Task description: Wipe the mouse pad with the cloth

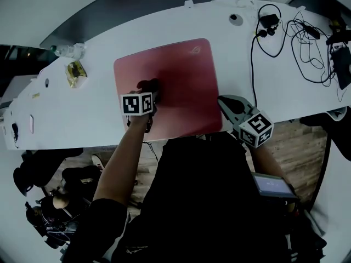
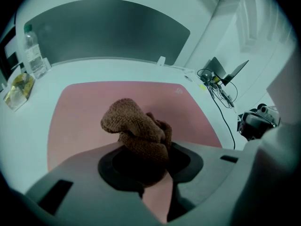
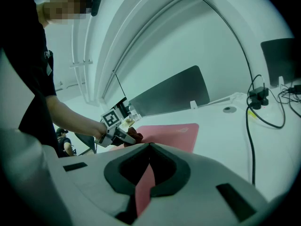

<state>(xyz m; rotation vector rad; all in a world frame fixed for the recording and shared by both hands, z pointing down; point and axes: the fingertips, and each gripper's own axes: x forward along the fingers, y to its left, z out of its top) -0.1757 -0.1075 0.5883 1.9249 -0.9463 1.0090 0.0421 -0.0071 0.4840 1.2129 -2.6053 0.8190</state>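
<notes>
Gripping the cloth (image 2: 134,126) — left hand-held gripper (image 2: 151,150), over the mouse pad (image 2: 80,112).

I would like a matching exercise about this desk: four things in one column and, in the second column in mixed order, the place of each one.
Things:
1. brown cloth
2. red mouse pad
3. water bottle
4. black cables

Places:
A. at the far left corner of the white table
B. between the jaws of the left gripper
C. flat on the table, in front of the person
D. on the right end of the table

Pairs: 1-B; 2-C; 3-A; 4-D
</notes>
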